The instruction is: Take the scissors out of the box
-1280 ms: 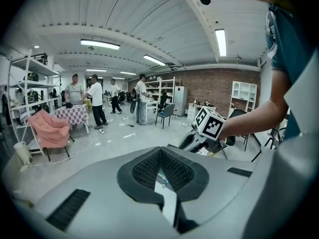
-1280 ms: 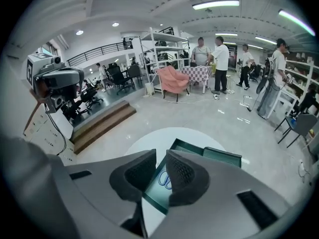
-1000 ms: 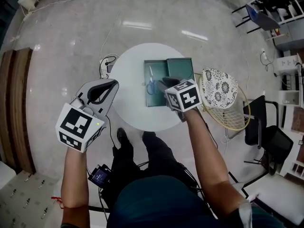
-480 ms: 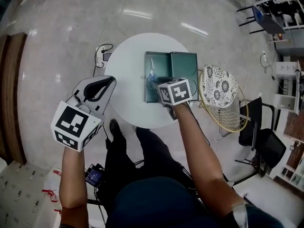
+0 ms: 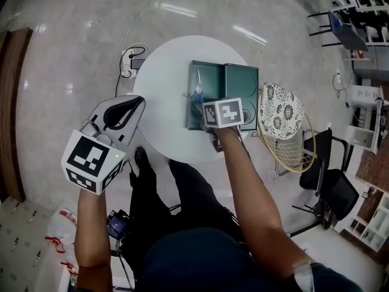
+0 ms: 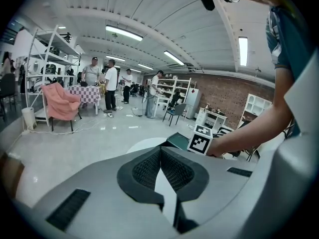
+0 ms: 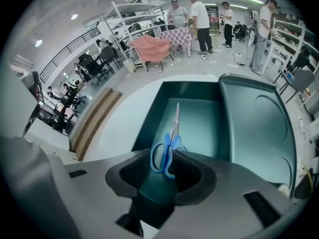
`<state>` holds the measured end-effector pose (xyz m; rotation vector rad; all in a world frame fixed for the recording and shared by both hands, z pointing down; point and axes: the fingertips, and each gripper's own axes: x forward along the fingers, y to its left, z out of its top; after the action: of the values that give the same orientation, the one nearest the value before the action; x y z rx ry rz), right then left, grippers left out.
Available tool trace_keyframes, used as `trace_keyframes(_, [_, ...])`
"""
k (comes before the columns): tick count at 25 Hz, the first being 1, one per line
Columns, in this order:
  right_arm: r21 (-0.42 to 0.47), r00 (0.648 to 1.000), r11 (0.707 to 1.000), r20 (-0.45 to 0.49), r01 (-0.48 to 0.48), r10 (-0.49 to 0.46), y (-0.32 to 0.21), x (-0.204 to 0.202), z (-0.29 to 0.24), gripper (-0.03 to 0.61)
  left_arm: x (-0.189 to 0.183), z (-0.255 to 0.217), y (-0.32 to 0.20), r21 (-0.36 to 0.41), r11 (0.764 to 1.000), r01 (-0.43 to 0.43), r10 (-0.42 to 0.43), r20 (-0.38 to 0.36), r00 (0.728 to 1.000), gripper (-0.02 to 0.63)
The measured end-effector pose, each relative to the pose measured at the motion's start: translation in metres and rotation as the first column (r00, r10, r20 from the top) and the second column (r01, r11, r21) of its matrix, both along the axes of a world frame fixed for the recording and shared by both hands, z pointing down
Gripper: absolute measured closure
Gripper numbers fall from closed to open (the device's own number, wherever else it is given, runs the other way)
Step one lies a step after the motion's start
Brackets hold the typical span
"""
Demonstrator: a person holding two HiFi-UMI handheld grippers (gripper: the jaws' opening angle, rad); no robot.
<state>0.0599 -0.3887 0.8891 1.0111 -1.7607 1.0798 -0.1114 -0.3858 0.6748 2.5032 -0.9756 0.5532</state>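
Dark green open box (image 7: 202, 126) sits on the round white table (image 5: 161, 90), its lid lying flat toward the table's right edge. Blue-handled steel scissors (image 7: 172, 136) lie inside toward the left wall, with bare floor on their right. The right gripper (image 7: 168, 159) has its jaws opening around the handles. The left gripper (image 6: 160, 153) is closed and empty, by the table's left edge

Bright ceiling lights (image 6: 122, 33), glare on floor (image 5: 176, 9), fisheye-warped edges

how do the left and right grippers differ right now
Jaws: the left gripper has its tips together on nothing; the right gripper has its jaws opening, with the blue handles of the scissors between them.
Place: the left gripper is at the left edge of the white table; the right gripper is over the open green box.
Aim: the left gripper faces across the room, the right gripper down into the box.
Both carry a marker cube.
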Motion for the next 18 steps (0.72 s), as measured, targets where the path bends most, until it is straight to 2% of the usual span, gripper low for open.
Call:
trace_keyframes(8, [-0.080,0.996,0.994,-0.045,-0.077,0.073,0.007,-0.010,0.030,0.431,-0.036,0.010,0.000,-0.006,0.999,0.045,-0.045,-0.021,0.999,0.595])
trace_keyframes(11, [-0.072,0.993,0.993,-0.083,-0.090,0.083,0.007,-0.003,0.032,0.479,-0.042,0.013,0.003,-0.009,0.998,0.059,-0.059,-0.025,0.998,0.595])
trace_keyframes(18, [-0.058,0.992,0.992,-0.067,-0.109,0.105,0.007,-0.011,0.034,0.489,-0.058,0.011,0.005,-0.005,0.998,0.070,-0.071,-0.041,0.997,0.594])
